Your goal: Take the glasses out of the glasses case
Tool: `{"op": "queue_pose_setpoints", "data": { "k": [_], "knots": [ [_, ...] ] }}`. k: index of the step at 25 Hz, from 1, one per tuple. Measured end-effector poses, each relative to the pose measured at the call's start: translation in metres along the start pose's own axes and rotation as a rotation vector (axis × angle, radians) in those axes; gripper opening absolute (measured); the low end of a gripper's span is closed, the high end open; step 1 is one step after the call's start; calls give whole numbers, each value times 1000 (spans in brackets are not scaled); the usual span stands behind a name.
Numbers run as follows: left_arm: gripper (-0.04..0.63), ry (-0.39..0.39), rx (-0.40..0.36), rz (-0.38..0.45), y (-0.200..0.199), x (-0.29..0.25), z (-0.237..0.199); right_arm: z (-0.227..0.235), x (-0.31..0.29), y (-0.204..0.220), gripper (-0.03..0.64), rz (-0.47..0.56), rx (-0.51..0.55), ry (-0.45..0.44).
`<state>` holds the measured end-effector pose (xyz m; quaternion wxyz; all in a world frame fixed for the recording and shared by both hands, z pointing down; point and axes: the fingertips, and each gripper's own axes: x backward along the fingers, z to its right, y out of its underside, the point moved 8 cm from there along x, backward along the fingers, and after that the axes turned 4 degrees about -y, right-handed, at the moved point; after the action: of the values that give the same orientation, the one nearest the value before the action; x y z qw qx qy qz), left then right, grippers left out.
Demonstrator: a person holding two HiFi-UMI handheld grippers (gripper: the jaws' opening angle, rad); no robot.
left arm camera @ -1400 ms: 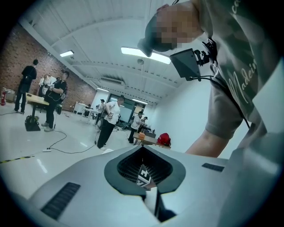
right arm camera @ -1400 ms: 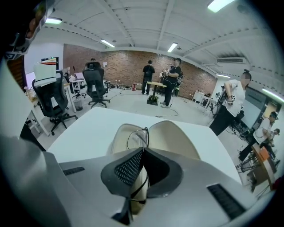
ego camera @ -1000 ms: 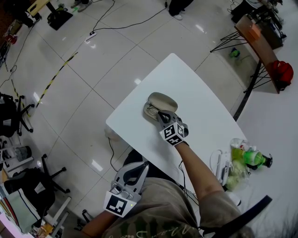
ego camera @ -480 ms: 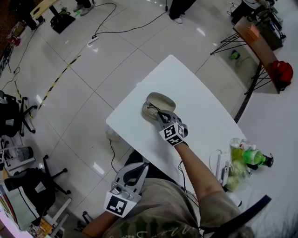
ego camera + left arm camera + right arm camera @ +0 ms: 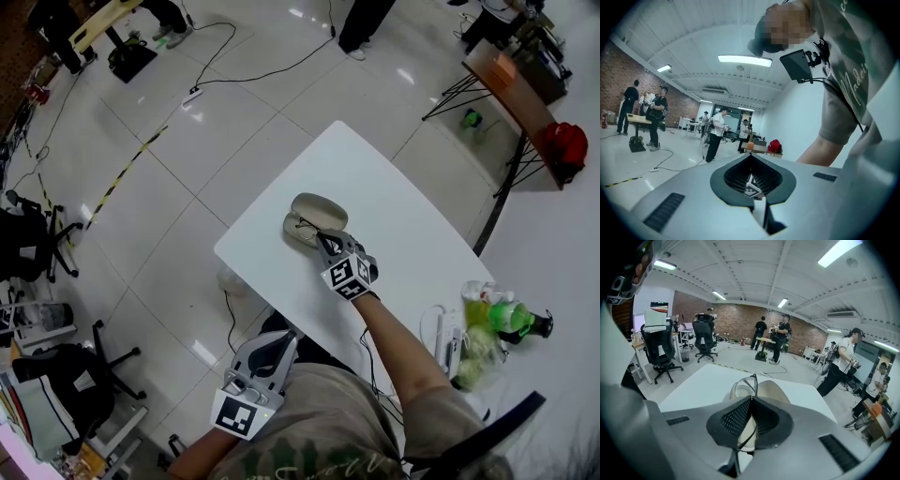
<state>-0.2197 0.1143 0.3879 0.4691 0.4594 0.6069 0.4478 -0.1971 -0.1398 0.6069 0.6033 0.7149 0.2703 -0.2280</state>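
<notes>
Your head camera: high above tabletop (image 5: 403, 216), steeply down. Right claw (image 5: 323, 237) camera: low over same tabletop. Left claw (image 5: 277, 342) camera: beside it, upward.

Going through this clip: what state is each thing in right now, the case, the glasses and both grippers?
Glasses case: open, lid tipped back, lying on the white table.
Glasses: pinched by the right gripper at the case; whether fully clear of it can't be told.
Right gripper: shut on the glasses.
Left gripper: shut, empty, away from the table.
</notes>
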Motion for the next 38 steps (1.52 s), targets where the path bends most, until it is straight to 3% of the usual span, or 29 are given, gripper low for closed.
{"op": "queue_pose_setpoints", "data": {
  "k": [20,26,38],
  "knots": [
    [8,-18,-22,-24,6,1,36,-10,35,15,17,14,23,0],
    [8,-46,28,-28,4,-4,36,-12,51,15,17,34,1,22],
    [8,41,12,-36,3,-53,52,-22,98,18,17,99,-60,106]
  ]
}}
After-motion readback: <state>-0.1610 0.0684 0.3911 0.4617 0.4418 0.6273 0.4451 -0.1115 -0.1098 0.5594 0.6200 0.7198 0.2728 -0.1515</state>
